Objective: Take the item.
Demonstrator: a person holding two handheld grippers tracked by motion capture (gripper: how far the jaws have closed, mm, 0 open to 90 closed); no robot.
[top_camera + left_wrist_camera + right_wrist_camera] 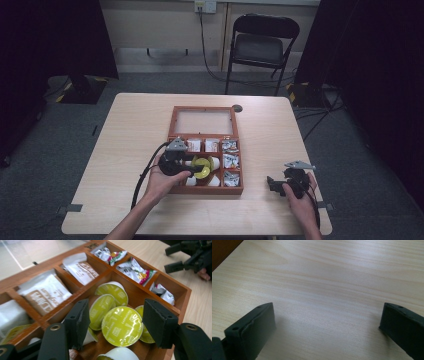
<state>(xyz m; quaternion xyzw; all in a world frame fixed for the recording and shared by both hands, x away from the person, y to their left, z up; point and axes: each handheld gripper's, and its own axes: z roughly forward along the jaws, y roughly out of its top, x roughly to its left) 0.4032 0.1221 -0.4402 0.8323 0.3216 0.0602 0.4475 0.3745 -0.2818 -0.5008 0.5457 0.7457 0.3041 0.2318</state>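
Down at the near half of the table (130, 125), the left gripper (196, 167) reaches into the wooden box (206, 190), whose glass-paned lid lies open flat toward twelve o'clock. Seen along that gripper's own jaws, a yellow-green coffee capsule (122, 326) sits between the two black pads, foil face up and tilted; the right pad meets its rim at three o'clock, the left pad stands at nine o'clock against a neighbouring capsule (101, 311), so the jaws look clenched on the capsule, though how firmly I cannot tell. It lies in the box's big compartment among other capsules of the same colour, one more (113, 291) just past it at twelve o'clock. White and brown sachets (46, 293) fill the small compartments at ten o'clock, and wrapped sweets (136, 271) the ones at one o'clock.

Over at four o'clock from the box, well apart from it, the right gripper (274, 184) rests in the person's right hand (300, 197) low over bare tabletop. Its jaws stand released and wide, with nothing but pale wood between them.
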